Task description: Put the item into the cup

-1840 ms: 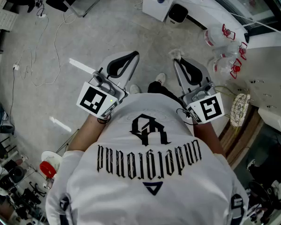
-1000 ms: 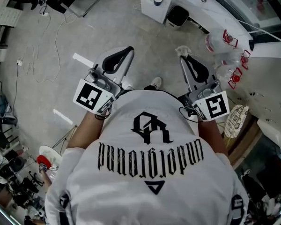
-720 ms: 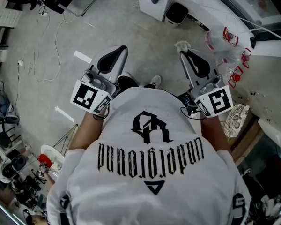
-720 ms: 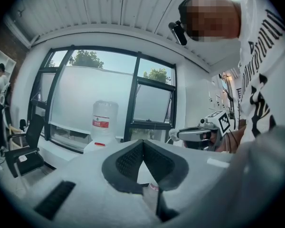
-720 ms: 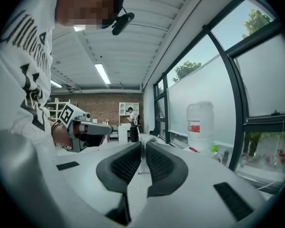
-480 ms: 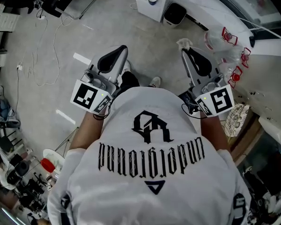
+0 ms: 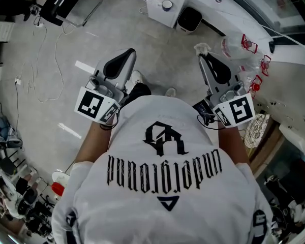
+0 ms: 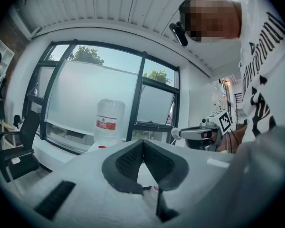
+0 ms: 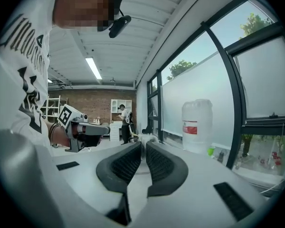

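Nearest is the person's white shirt (image 7: 162, 187), printed in black, which fills the lower half of the head view. Both grippers reach out from its upper edge over grey floor (image 7: 162, 50).

The left gripper (image 7: 130, 53) is at the shirt's upper left, its marker cube (image 7: 94, 104) against the shirt's edge. In its own view the two black pads (image 8: 128, 160) meet at their tips in a closed V with nothing between them, so it is clenched and empty. A white shoe (image 7: 136, 78) shows between this gripper and the shirt.

The right gripper (image 7: 201, 58) is at the shirt's upper right. Its jaws stand almost together, with only a thin slit between the ribbed pads. A white fluffy item (image 9: 146, 137) is pinched at their very tips. From above, the item (image 7: 202, 48) shows as a pale tuft on the nose of the claw, out past the shirt and above the floor. The left gripper view shows the same tuft at the end of the right gripper.

Further from the shirt, at the top of the head view, is a white cabinet (image 7: 157, 15) with a small round cup (image 7: 166, 4) on top. The cup is well apart from the item, ahead of the claw and to its left. To the shirt's far upper right are clear water jugs (image 7: 236, 42) with red handles. To its far upper left are a black chair (image 7: 66, 1) and loose cables on the floor
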The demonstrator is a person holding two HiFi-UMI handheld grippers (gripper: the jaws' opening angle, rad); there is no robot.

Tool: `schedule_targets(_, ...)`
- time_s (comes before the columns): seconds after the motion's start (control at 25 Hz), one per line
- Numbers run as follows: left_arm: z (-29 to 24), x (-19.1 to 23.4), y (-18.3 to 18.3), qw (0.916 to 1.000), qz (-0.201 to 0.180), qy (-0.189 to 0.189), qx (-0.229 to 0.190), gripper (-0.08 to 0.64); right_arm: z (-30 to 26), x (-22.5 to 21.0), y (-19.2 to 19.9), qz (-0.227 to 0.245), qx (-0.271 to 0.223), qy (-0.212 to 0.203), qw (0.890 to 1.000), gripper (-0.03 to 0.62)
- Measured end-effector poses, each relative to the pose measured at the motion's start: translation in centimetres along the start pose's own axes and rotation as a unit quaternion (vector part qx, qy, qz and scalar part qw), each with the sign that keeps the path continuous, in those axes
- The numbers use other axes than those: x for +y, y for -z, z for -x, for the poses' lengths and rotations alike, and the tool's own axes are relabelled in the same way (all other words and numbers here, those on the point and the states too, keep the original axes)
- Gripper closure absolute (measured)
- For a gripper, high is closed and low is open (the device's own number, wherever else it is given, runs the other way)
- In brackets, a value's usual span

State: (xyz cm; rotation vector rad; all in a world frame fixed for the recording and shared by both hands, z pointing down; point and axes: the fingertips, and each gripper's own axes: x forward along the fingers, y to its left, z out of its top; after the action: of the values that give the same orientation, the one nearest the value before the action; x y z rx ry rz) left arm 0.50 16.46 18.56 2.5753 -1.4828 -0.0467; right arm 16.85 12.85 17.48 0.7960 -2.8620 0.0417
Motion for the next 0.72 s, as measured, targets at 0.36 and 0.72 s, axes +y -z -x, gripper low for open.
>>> schedule_targets(0.36, 3.0, 9.3, -2.3, 0.9994, -0.004, 0.033, -0.007, 0.548, -9.1, 2.2, -2.4, 0.007, 0.006, 0.032, 0.999, 0.552)
schedule_targets(0.72, 4.2, 14.7, -2.4, 0.9985, -0.004, 0.055, -0.006, 0.548, -13.2, 4.1, -2.6, 0.003, 0.016, 0.058, 0.998, 0.552)
